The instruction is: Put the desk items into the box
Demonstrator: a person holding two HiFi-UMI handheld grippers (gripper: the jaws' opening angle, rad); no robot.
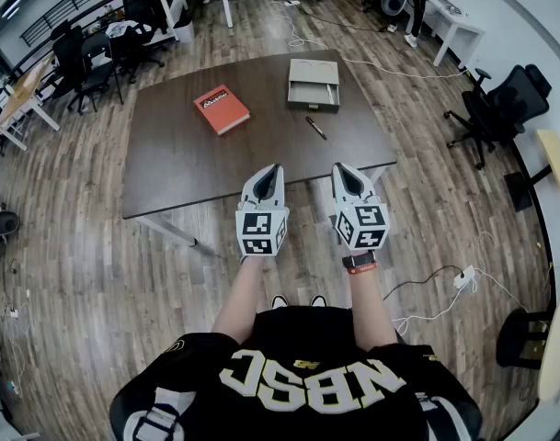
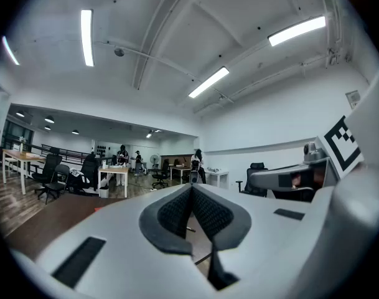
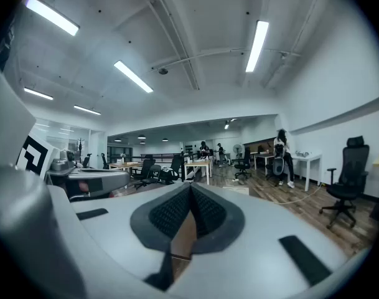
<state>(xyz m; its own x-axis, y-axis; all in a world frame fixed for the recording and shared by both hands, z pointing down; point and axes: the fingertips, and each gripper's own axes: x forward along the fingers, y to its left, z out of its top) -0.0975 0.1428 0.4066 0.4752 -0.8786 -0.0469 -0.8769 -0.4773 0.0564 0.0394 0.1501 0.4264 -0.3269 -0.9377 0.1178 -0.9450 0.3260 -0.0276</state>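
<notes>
At centre floor stands a dark brown table [image 1: 178, 159] on wood planking, its long side facing the person. Both grippers are held over the table's near edge at about 6 o'clock from its middle, side by side and apart, with the marker cubes toward the person. Left gripper [image 1: 273, 169]: in the left gripper view its [image 2: 191, 189] dark ribbed pads meet at the tips, so the jaws are clenched with nothing between them. Right gripper [image 1: 342, 168]: the right gripper view shows the same [image 3: 190, 189], pads pressed together and empty. A grey box [image 1: 314, 84] sits flat on the table at about 1 o'clock from its middle, open side up, near the far edge. A red book [image 1: 221, 108] lies flat at about 11 o'clock, turned askew and well apart from the box. A dark pen [image 1: 315, 128] lies on the bare tabletop at 6 o'clock from the box, near it but not touching. Book and pen are both outside the box. A watch [image 1: 360, 261] is on the right wrist.
</notes>
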